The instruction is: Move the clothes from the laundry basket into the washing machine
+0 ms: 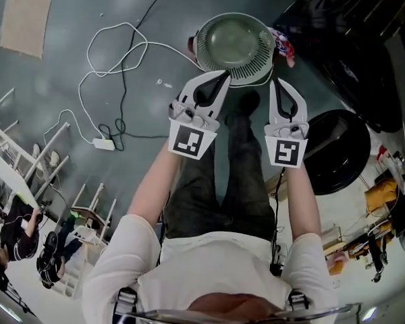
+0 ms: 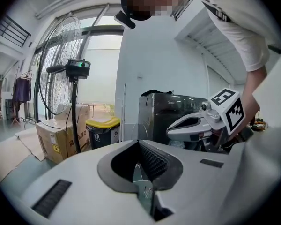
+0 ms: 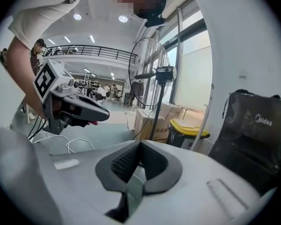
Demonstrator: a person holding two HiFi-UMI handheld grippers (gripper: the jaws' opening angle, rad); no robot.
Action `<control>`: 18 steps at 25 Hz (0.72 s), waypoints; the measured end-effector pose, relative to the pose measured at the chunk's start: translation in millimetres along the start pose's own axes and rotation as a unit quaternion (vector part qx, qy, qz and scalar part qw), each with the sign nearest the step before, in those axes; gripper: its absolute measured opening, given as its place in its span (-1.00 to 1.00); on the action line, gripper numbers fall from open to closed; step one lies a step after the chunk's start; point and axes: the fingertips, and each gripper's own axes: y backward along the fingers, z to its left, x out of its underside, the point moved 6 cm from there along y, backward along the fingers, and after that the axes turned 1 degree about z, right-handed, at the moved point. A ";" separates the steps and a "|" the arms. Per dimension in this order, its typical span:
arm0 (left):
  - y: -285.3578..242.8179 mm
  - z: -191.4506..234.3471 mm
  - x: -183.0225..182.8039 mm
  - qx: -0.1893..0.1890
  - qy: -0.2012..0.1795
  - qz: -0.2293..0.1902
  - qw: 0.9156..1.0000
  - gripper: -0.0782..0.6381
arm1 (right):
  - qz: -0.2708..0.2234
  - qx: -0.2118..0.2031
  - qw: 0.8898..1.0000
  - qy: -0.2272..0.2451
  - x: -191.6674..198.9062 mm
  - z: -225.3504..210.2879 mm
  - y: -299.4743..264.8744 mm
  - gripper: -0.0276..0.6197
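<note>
The left gripper point(image 1: 221, 79) had its jaws together on nothing, the round laundry basket point(image 1: 235, 46) sat on the floor just beyond, a red-and-white cloth point(image 1: 284, 46) at its right rim, and the right gripper point(image 1: 275, 85) was likewise closed, empty.

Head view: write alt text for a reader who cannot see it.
Seen from above, a person holds the left tool and right tool side by side, both shut and empty, pointing toward a round basket on a grey floor.
</note>
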 end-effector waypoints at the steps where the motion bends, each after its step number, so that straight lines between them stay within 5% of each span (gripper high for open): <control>1: 6.5 -0.9 -11.6 0.001 0.000 -0.004 1.000 -0.77 | 0.001 -0.001 1.000 0.000 -11.3 -0.7 2.7 -0.89; 5: 31.8 19.4 -56.2 0.000 0.019 -0.001 1.000 -0.77 | 0.099 -0.032 0.994 0.024 -49.0 4.0 -0.1 -0.89; 12: 59.9 36.6 -139.1 0.001 0.060 0.002 0.998 -0.77 | 0.077 -0.028 0.996 -0.041 -140.5 -8.4 1.3 -0.89; 18: 87.4 31.2 -194.9 -0.001 0.070 0.005 0.998 -0.77 | 0.063 -0.025 0.997 -0.048 -201.3 -13.0 24.2 -0.89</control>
